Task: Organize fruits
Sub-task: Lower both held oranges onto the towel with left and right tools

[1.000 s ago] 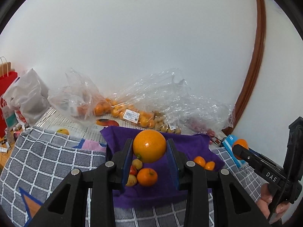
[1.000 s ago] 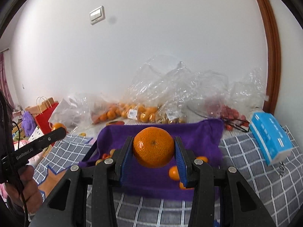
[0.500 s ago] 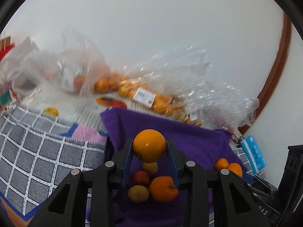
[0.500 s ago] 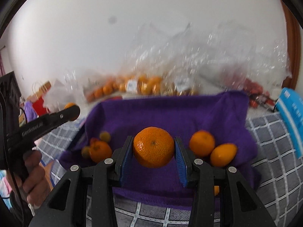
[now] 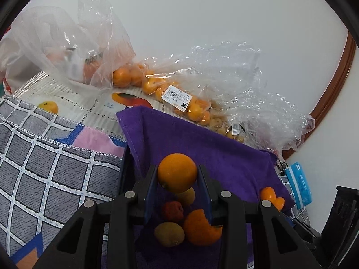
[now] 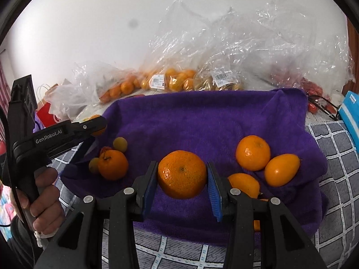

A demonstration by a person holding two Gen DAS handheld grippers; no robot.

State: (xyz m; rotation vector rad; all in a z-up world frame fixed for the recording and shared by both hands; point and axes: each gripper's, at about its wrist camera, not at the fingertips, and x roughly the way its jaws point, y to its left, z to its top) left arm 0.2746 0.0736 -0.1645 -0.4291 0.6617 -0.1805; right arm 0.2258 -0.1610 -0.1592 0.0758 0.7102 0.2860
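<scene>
My left gripper (image 5: 177,176) is shut on a smooth orange (image 5: 177,172), held above the left side of a purple towel (image 5: 224,154). Below it lie a tangerine (image 5: 199,228), a small red fruit (image 5: 172,210) and small yellow-green fruits (image 5: 169,234). My right gripper (image 6: 182,180) is shut on a bumpy tangerine (image 6: 182,174) above the purple towel (image 6: 197,121). To its right lie a tangerine (image 6: 253,152) and an oval orange fruit (image 6: 281,170). The left gripper (image 6: 98,123) also shows at the left of the right wrist view.
Clear plastic bags of oranges (image 5: 157,85) and other fruit (image 6: 177,80) lie along the white wall behind the towel. A grey checked cloth (image 5: 44,161) covers the table. A blue tissue pack (image 5: 299,186) lies at the right. A red paper bag (image 6: 46,114) stands far left.
Both grippers have lowered and moved forward over the purple towel, each still holding its fruit. The fruits on the towel now look closer and larger.
</scene>
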